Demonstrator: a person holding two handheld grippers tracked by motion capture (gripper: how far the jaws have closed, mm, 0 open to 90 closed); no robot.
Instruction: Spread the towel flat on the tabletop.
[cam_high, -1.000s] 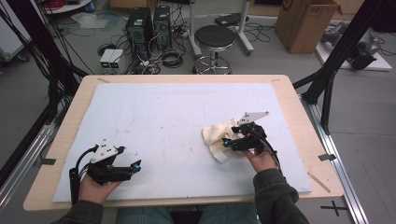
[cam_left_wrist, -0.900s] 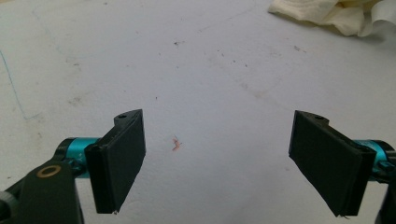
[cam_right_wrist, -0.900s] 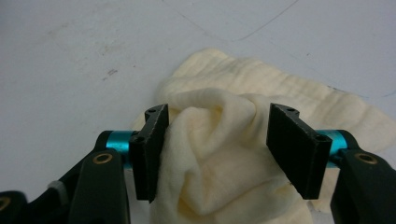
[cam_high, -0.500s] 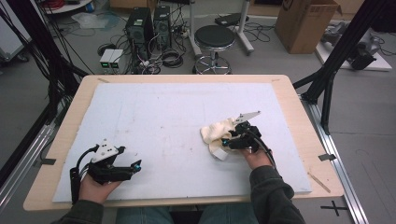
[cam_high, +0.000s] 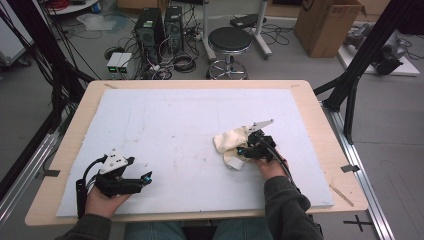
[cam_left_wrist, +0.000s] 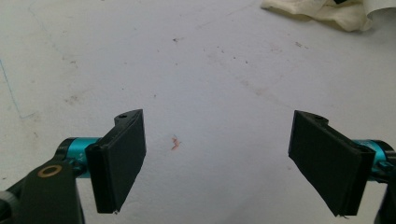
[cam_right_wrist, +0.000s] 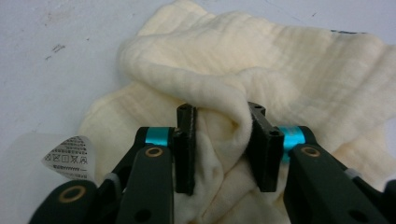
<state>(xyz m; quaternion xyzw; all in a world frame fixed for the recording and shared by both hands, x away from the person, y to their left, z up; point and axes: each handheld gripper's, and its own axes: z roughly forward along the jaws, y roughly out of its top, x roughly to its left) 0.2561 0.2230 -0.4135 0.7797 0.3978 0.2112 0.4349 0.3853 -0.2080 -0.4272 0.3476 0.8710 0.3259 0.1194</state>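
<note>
A crumpled cream cloth (cam_high: 231, 142) lies right of the mat's middle; in the right gripper view the cloth (cam_right_wrist: 261, 56) bunches up in front of the camera, with a white care label (cam_right_wrist: 70, 151) at its lower left. My right gripper (cam_high: 243, 151) is shut on a fold of the cloth, its jaws pinching the fabric between them (cam_right_wrist: 220, 147). My left gripper (cam_high: 145, 178) rests near the front left of the mat, open, with bare mat between its jaws (cam_left_wrist: 219, 158). The cloth (cam_left_wrist: 322, 11) shows at the top right of the left gripper view.
A pale blue-white mat (cam_high: 175, 115) covers a wooden table (cam_high: 325, 125). A small reddish mark (cam_left_wrist: 175, 143) stains the mat. Beyond the table stand a black stool (cam_high: 228, 42), computer towers (cam_high: 159, 25) with cables, and a cardboard box (cam_high: 327, 25).
My right gripper has slid left and slightly toward the front edge, dragging the cloth with it. The left gripper has stayed put.
</note>
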